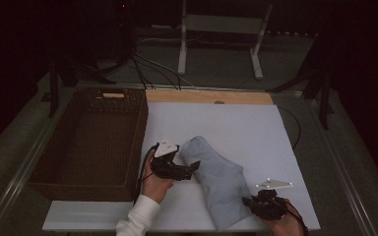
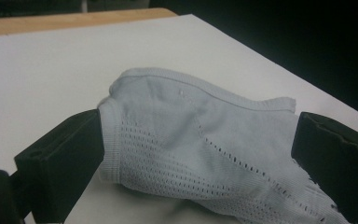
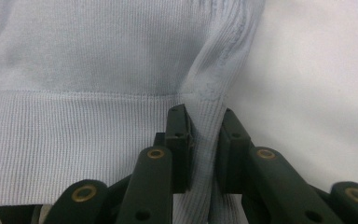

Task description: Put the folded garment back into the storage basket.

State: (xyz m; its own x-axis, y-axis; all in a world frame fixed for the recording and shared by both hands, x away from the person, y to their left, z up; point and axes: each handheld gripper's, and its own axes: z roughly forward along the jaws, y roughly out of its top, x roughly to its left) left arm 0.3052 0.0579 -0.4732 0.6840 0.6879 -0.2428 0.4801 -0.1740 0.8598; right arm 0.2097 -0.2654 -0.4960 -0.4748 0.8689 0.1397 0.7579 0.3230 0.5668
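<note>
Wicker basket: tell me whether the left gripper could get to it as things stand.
Probably yes. The left gripper stands open around one end of the pale blue knit garment, and the wicker basket sits right beside that hand with nothing between them.

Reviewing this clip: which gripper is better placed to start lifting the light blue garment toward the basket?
Right, probably. The right gripper is shut on a pinched fold of the garment at its ribbed hem. The left gripper only straddles the other end with open jaws, though it sits nearer the wicker basket.
</note>
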